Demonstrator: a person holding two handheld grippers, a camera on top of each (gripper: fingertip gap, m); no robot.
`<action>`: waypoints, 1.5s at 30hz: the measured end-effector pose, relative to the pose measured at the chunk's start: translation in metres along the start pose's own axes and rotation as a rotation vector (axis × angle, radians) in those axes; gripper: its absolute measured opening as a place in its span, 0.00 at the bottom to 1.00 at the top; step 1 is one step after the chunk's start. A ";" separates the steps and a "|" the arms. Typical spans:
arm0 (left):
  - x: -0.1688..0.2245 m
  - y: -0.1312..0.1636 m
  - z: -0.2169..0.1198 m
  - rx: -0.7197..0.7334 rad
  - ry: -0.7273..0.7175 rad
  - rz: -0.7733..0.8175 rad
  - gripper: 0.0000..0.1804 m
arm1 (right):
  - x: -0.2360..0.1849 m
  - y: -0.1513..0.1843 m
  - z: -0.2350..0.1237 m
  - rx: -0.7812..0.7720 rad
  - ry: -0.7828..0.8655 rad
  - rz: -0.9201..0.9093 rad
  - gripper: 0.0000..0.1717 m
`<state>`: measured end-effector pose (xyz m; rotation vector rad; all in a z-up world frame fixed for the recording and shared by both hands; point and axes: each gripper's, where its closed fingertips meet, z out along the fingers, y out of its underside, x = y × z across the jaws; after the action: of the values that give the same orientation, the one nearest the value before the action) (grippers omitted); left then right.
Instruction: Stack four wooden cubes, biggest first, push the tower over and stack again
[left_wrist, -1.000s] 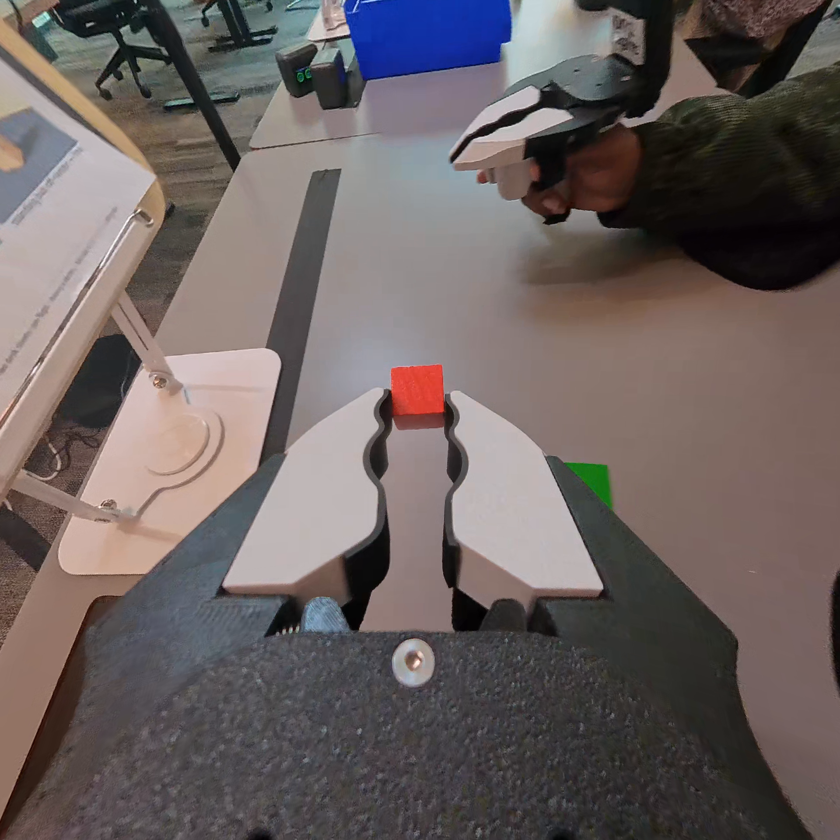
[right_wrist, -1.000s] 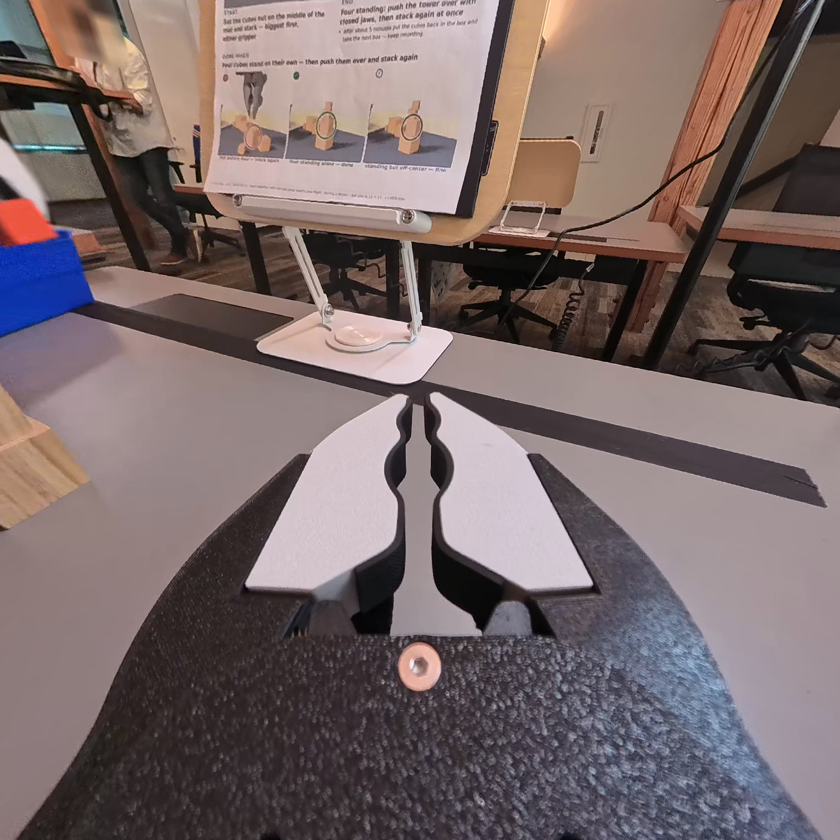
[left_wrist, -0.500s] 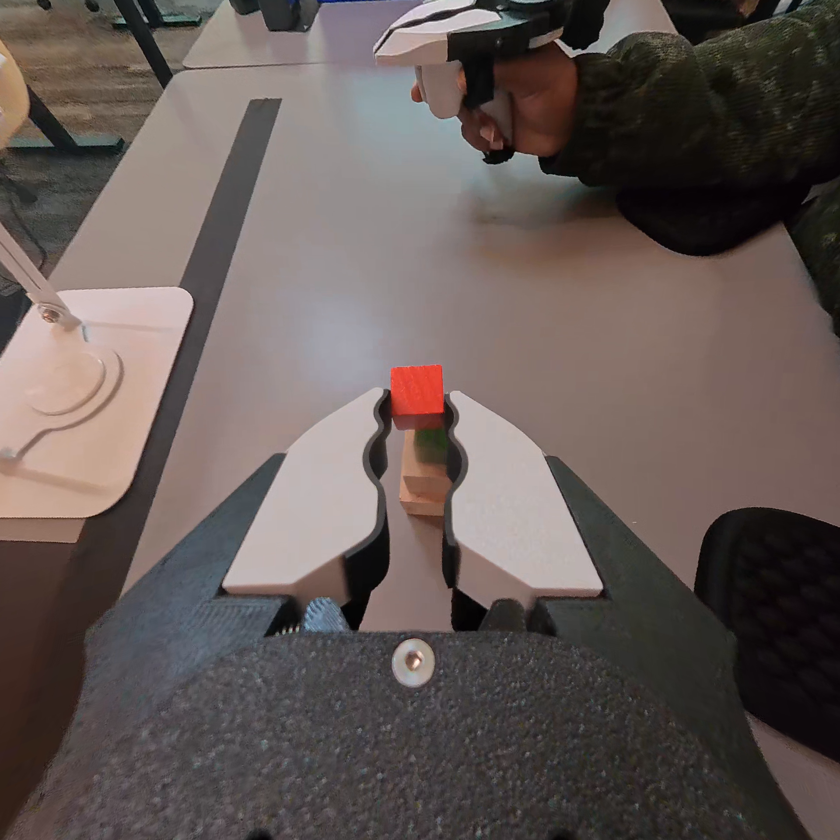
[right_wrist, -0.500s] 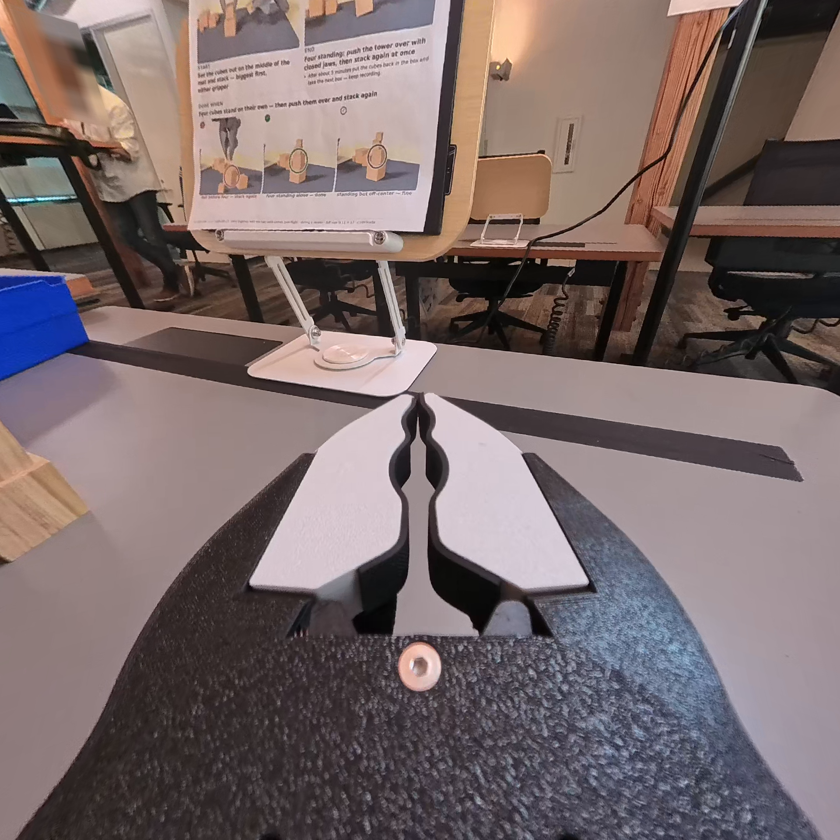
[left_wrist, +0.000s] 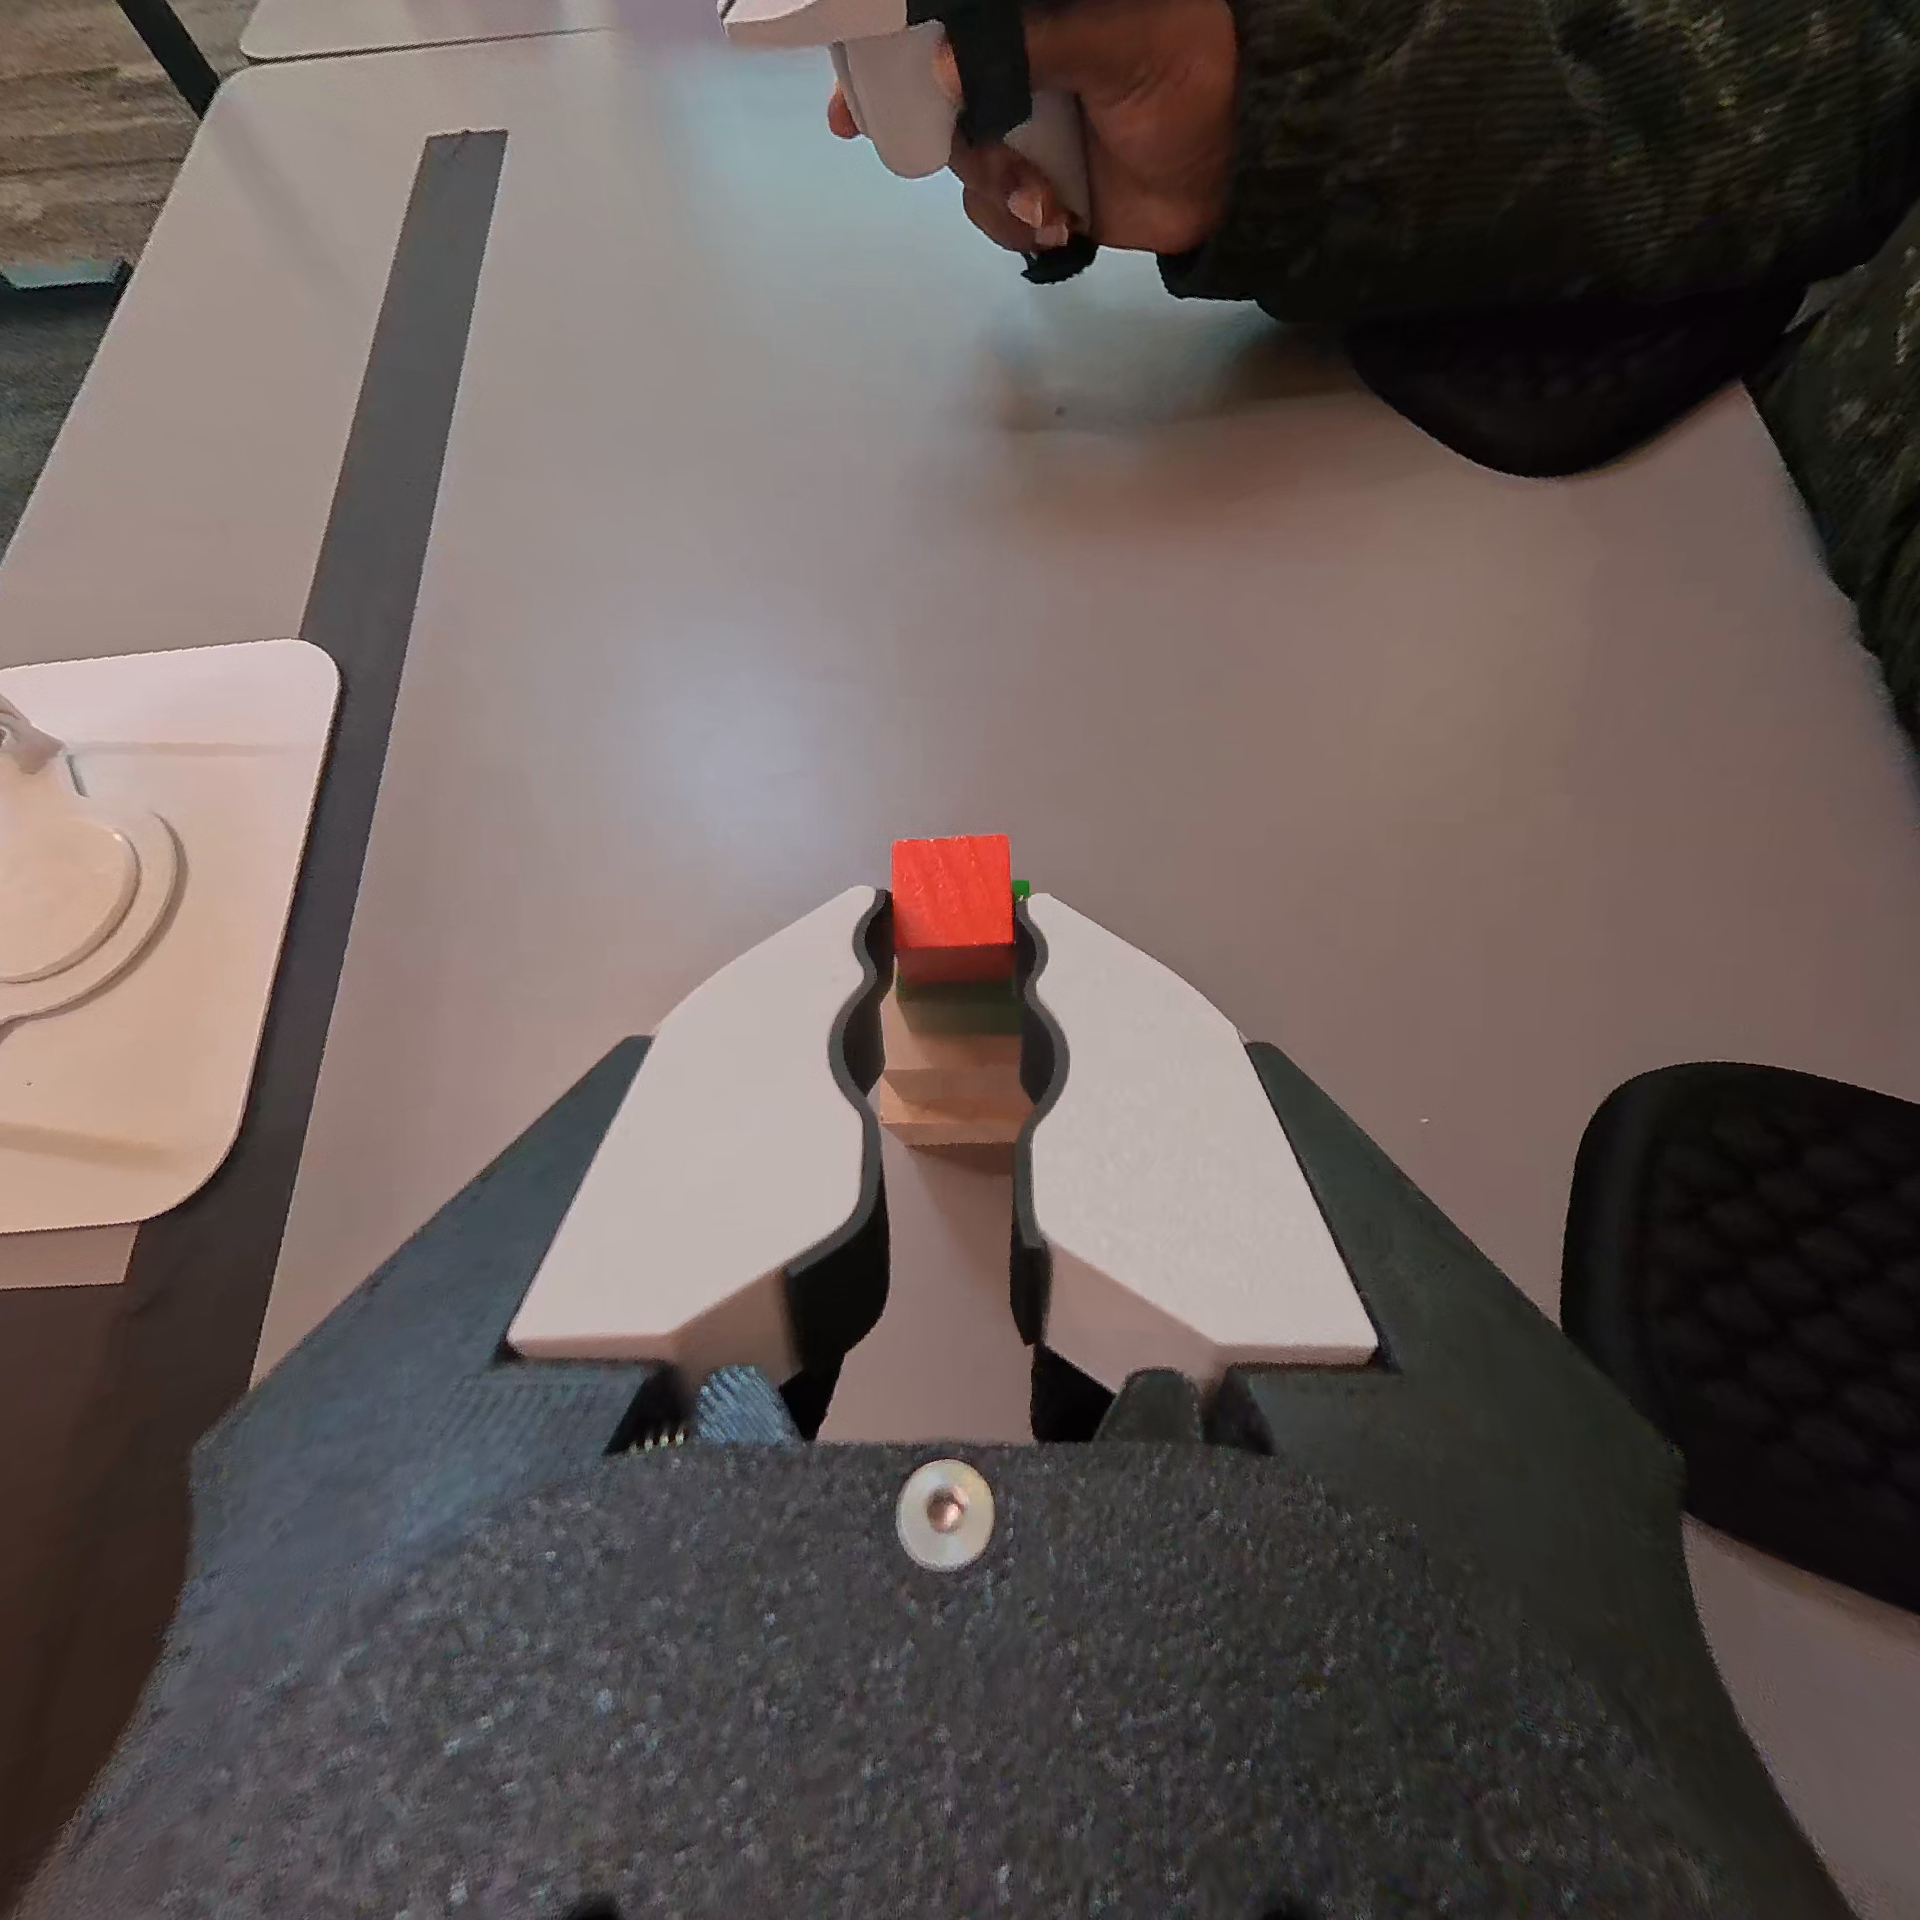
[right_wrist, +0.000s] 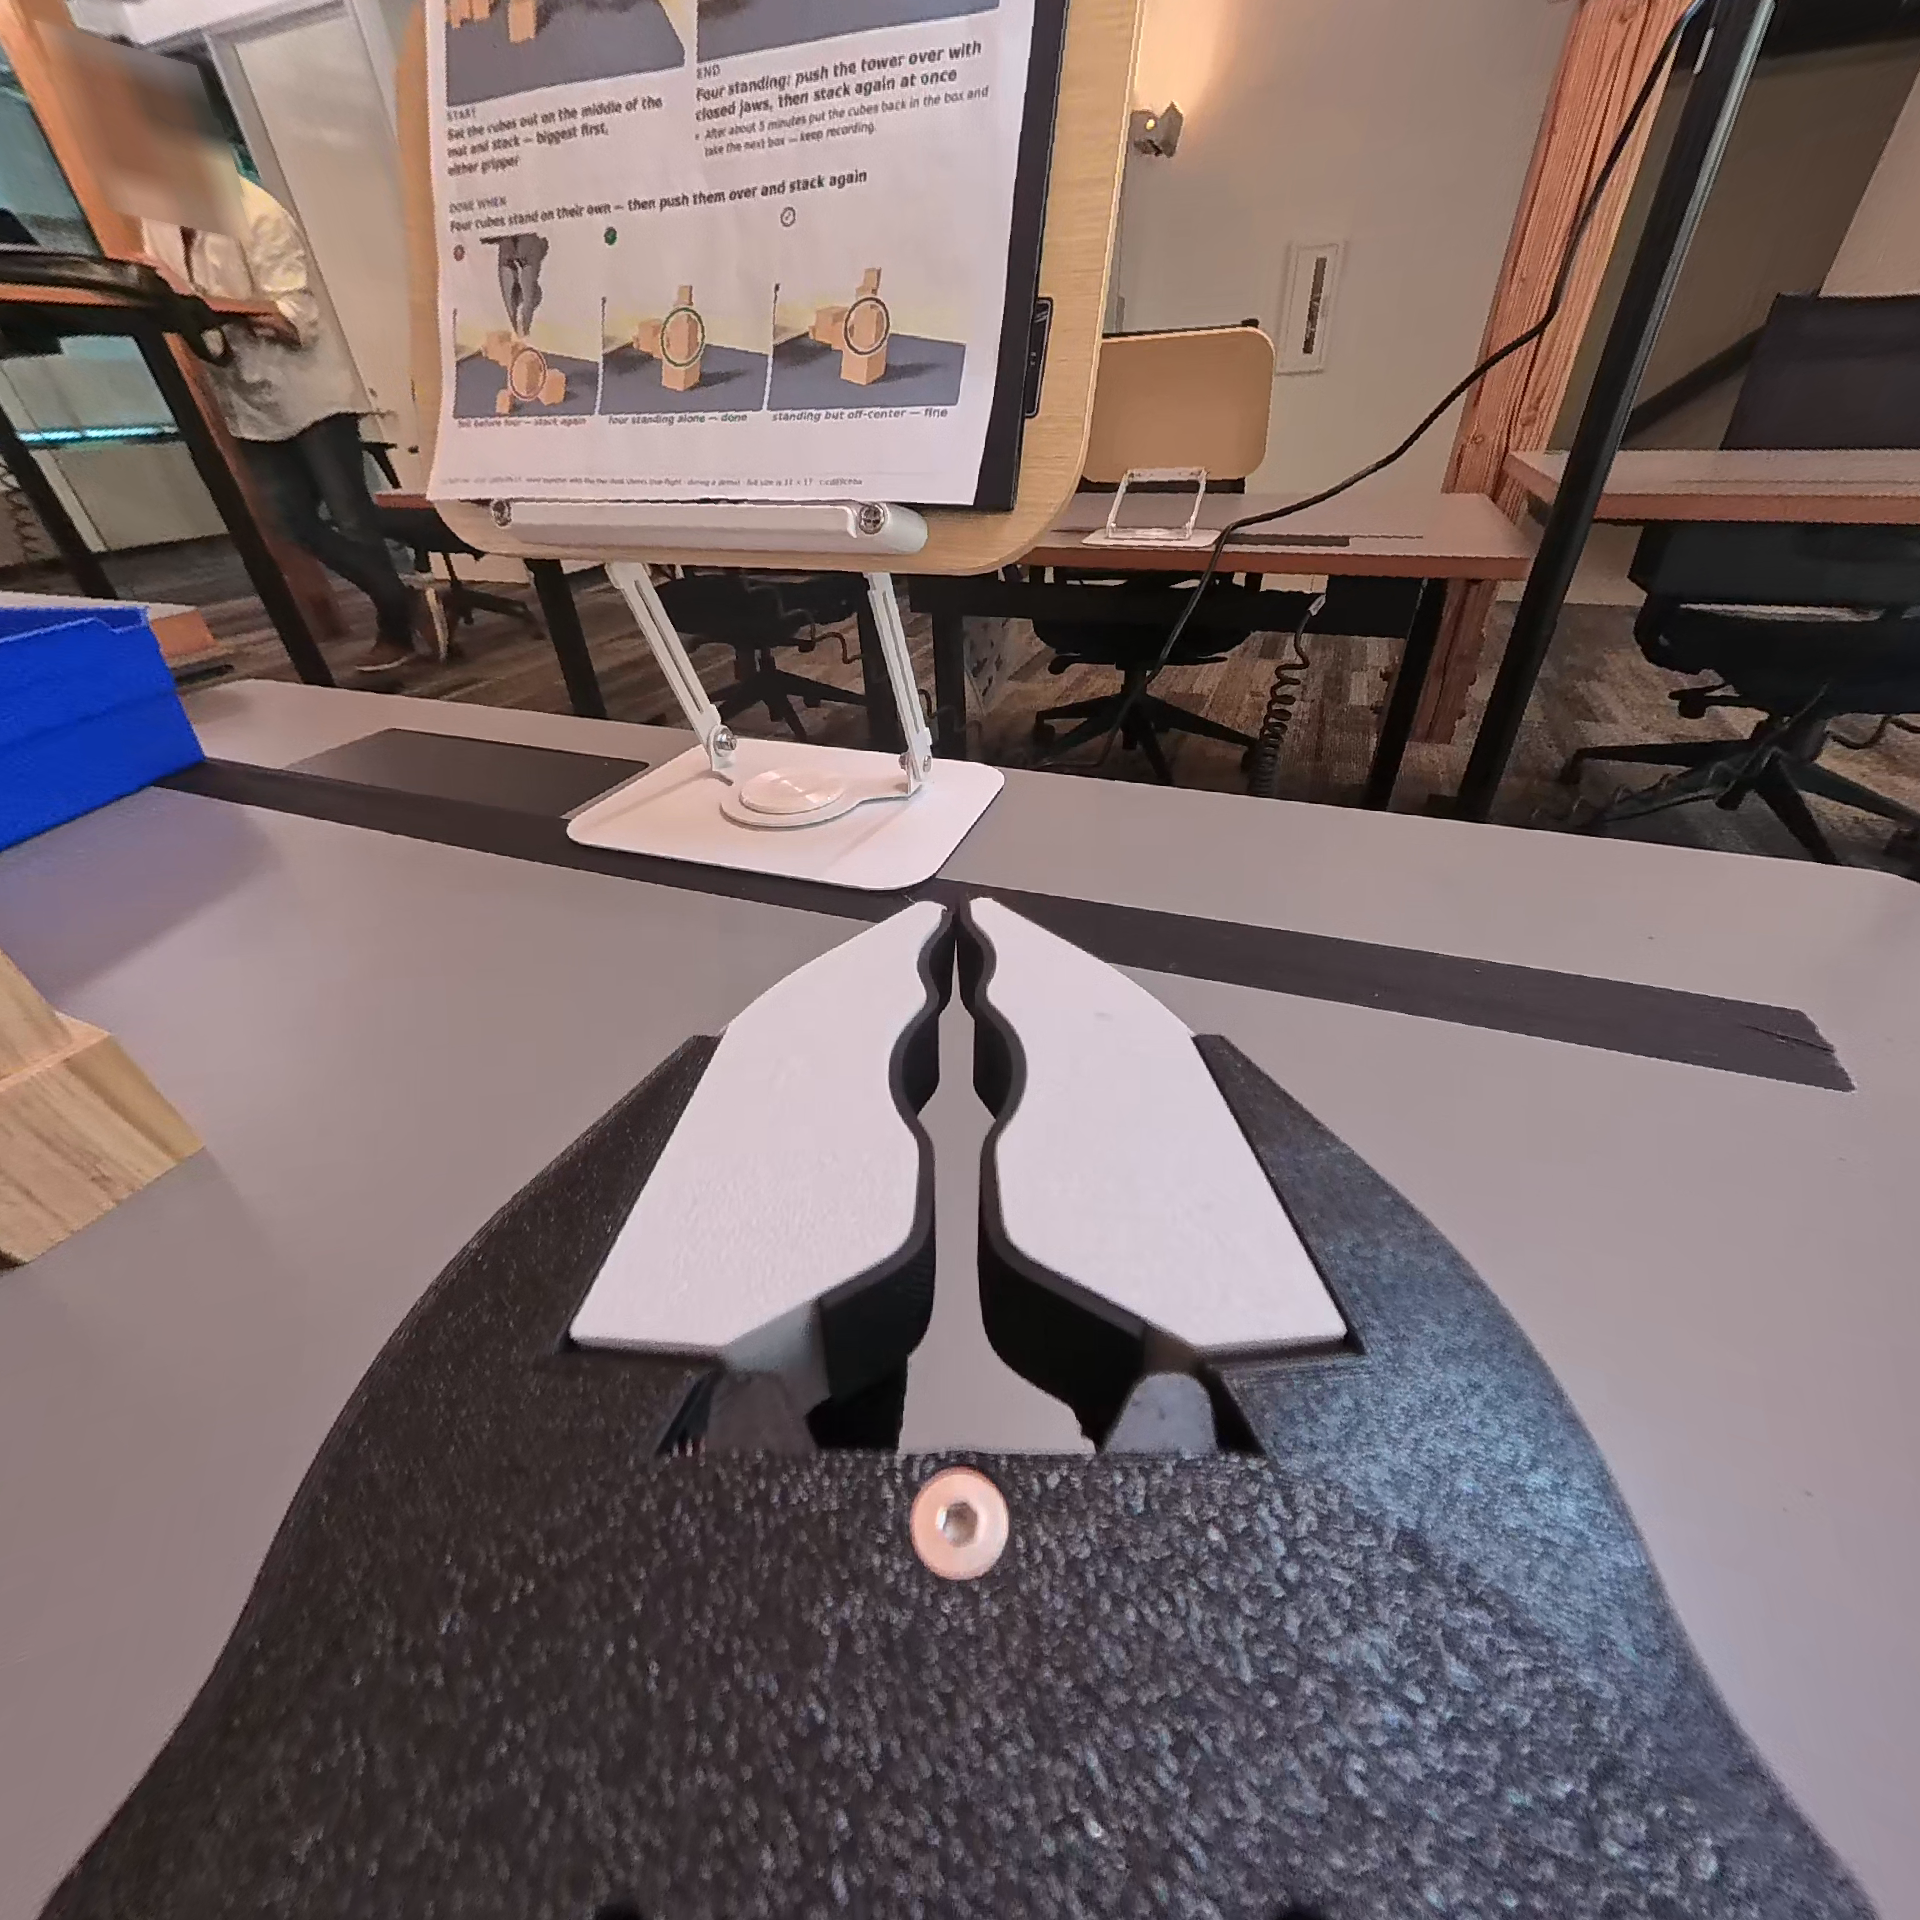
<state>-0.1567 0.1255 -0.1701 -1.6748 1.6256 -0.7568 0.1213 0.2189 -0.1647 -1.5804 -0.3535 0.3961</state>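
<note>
The white stand base sits at the left on the grey table. The left gripper clasps a red cube over a green cube (atop stacked wooden blocks). The right gripper, jaws clenched on nothing, hovers near the black tape strip.

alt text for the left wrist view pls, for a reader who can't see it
The left gripper holds a small red cube between its white fingertips, directly above a green cube stacked on light wooden blocks on a grey table. Far across the table, a hand in a dark sleeve holds the other gripper; a white stand base sits left.
</note>
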 end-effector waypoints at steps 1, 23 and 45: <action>0.001 0.001 0.000 -0.008 0.007 0.002 0.12 | 0.000 0.000 0.000 -0.001 -0.001 0.000 0.00; -0.031 -0.057 -0.078 0.530 -0.366 -0.105 0.10 | 0.002 -0.008 -0.004 0.024 0.016 -0.016 0.01; -0.017 0.005 -0.076 0.625 -1.155 -0.622 0.00 | 0.005 -0.020 -0.007 0.063 0.020 0.018 0.02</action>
<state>-0.2210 0.1376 -0.1276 -1.6030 0.0504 -0.3403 0.1294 0.2156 -0.1445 -1.5263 -0.3090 0.4015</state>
